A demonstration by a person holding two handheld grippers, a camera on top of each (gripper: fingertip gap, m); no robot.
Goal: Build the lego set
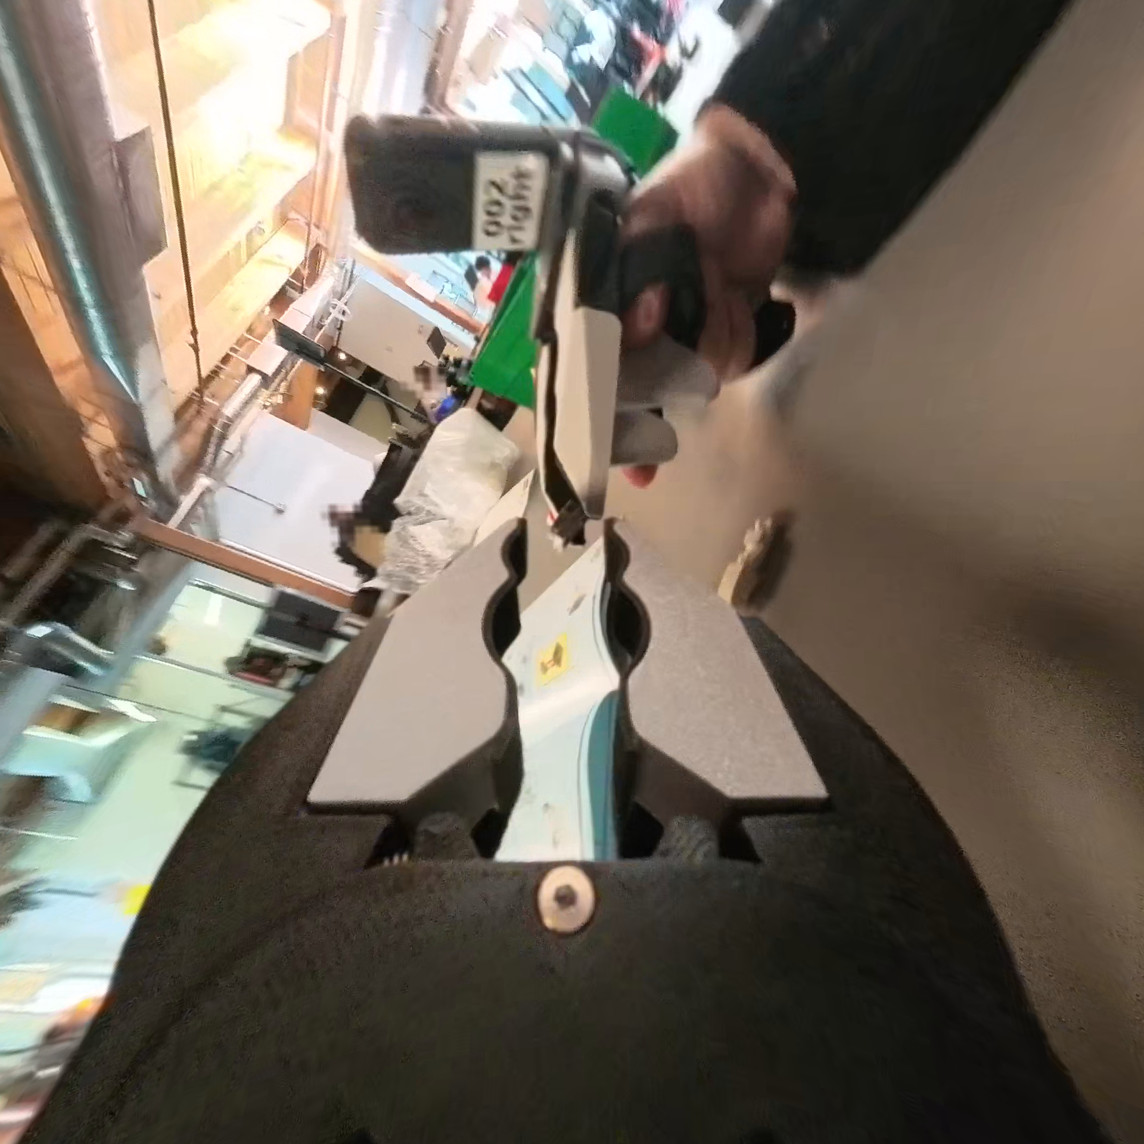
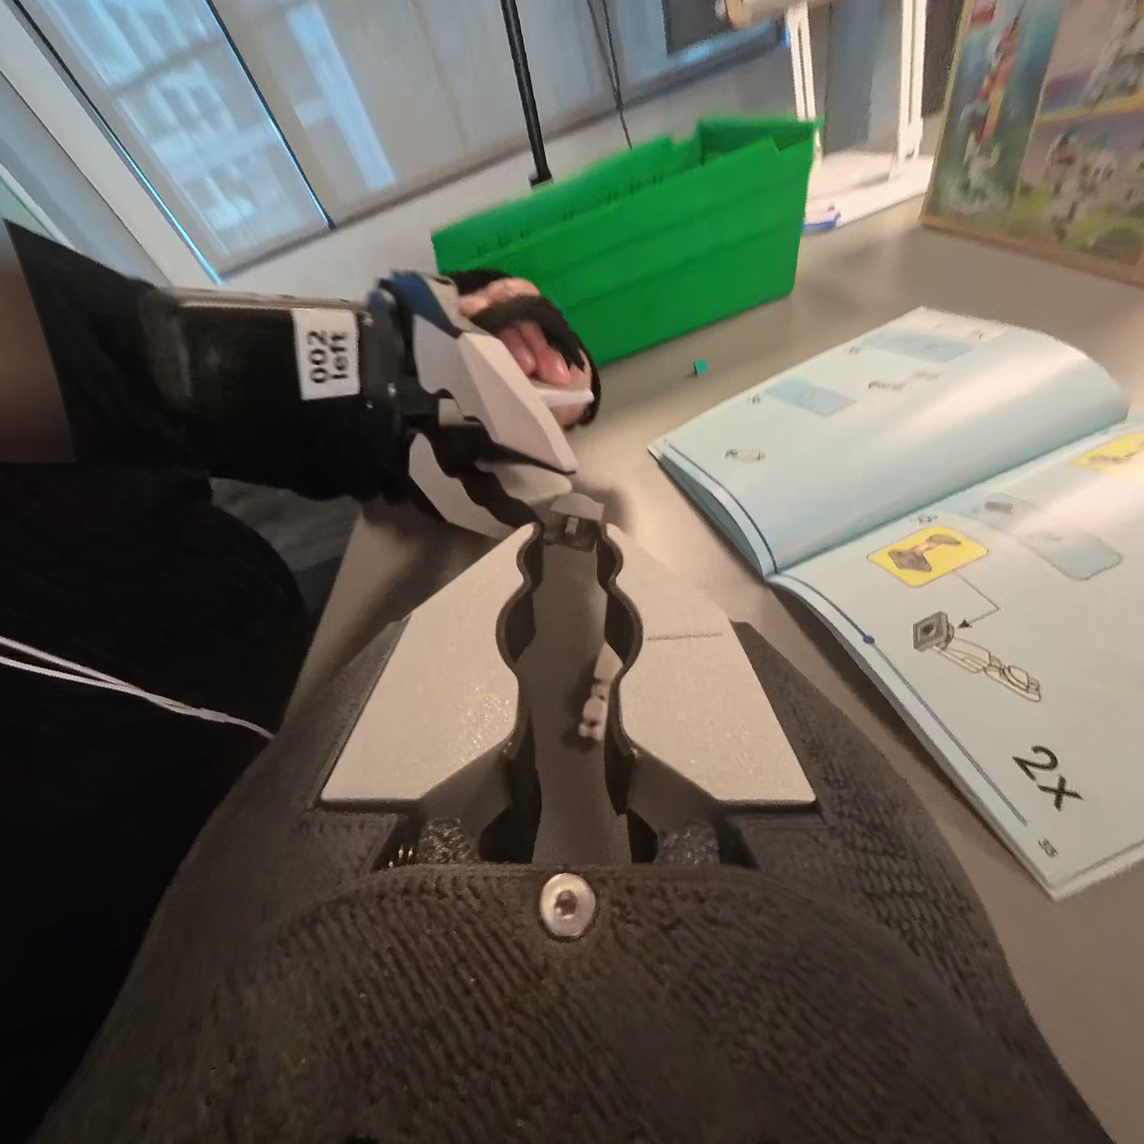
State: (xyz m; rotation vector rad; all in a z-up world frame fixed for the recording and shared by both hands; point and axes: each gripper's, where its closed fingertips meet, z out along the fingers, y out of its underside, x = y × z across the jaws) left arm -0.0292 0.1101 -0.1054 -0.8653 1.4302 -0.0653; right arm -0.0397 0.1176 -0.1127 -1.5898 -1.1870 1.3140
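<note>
In the right wrist view my right gripper is shut on a small dark grey lego piece that spans its two tips. My left gripper comes in from the left and its tips meet that piece. In the left wrist view my left gripper has its jaws a narrow gap apart around the dark piece. No contact with its fingers shows there. The right gripper reaches down from above, closed on the piece. Both are held above the grey table.
An open instruction booklet lies to the right and shows between my left fingers. A green bin stands behind. A small grey lego part, a teal brick, a blurred tan piece and the set's box are nearby. The tips of both grippers are at nearly the same place.
</note>
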